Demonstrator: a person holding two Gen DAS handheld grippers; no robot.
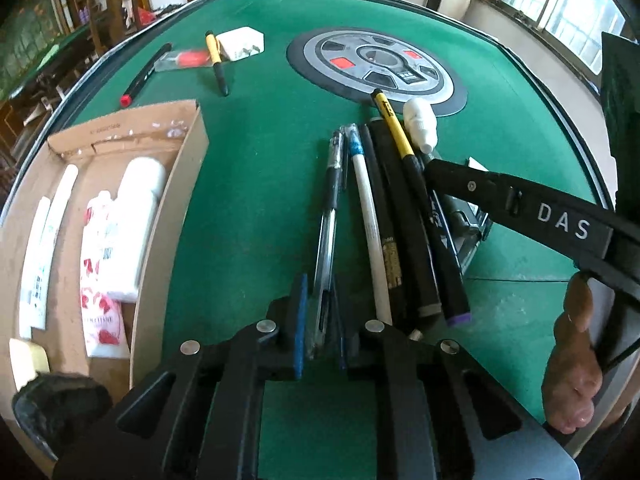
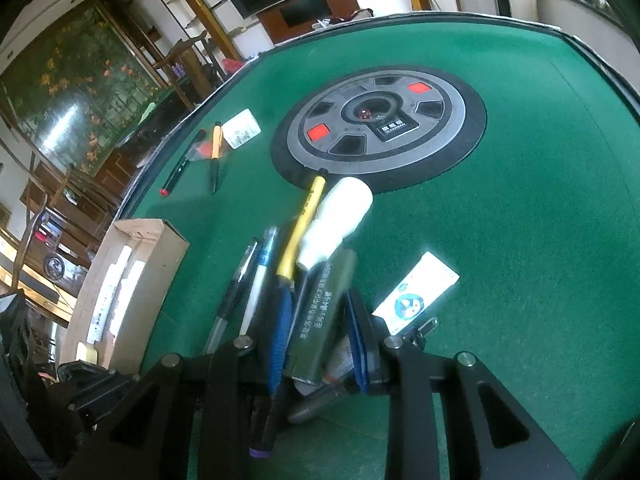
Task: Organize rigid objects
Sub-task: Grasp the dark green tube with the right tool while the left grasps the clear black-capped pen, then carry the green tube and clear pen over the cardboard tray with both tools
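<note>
Left gripper (image 1: 322,334): we have the blue pads pinched onto the near end of the clear pen (image 1: 327,224), jaws nearly together, the barrel running away from us across the green table (image 1: 256,200).
Right gripper (image 2: 318,344): we are clamped on the dark green box (image 2: 320,312), held between the blue pads; in the left view its black finger reaches in beside the pens.
Pen row: just right of our clear pen lie the white pen (image 1: 370,216), two black markers (image 1: 404,224), and a yellow-and-black pen (image 1: 400,136) resting across them, all side by side and touching.
White bottle (image 2: 340,216): lies at the far end of that row, against the yellow pen.
Cardboard box (image 1: 176,200): sits to our left, near, already holding white tubes and a red-patterned pouch.
Far group: a red-capped pen (image 1: 146,74), another yellow pen and a white block, well apart from us.
Risk, grip: we hold the pen at its very end, so we reckon it may pivot or slip on lifting.
Risk, neighbours: the white pen lies close; dragging sideways could roll the row.
Risk, crowding: our two grippers work close together and may collide.
</note>
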